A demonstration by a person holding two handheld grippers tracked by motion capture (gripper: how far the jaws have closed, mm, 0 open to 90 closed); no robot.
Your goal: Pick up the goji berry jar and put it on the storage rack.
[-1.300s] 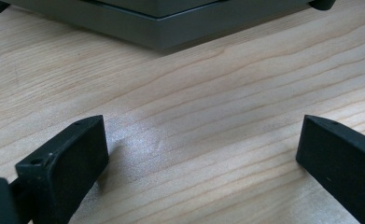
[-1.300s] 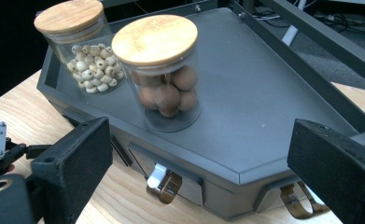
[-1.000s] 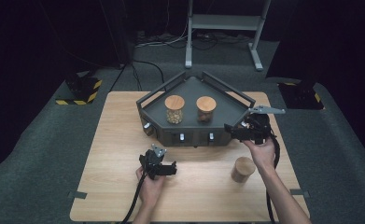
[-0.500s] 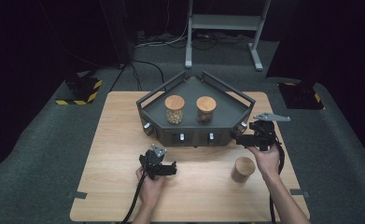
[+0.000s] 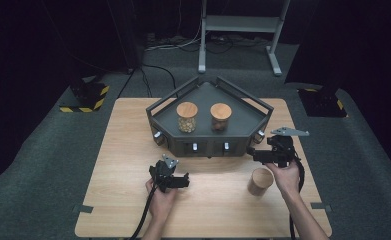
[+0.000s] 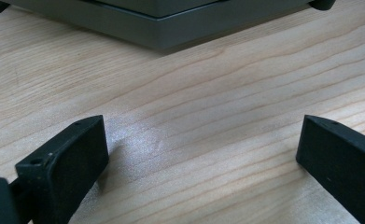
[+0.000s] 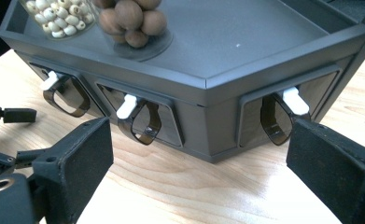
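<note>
In the high view the right gripper (image 5: pixel 257 153) hangs with spread jaws near the desk's right edge, pointing left at the tray (image 5: pixel 253 107), while the jar (image 5: pixel 260 180) stands just below it toward the near edge; the left gripper (image 5: pixel 184 181) is farther from it. In the left gripper view its jaws stand wide apart over bare desk (image 6: pixel 180 116). In the right gripper view the open jaws face the tray's front wall and hold nothing.
</note>
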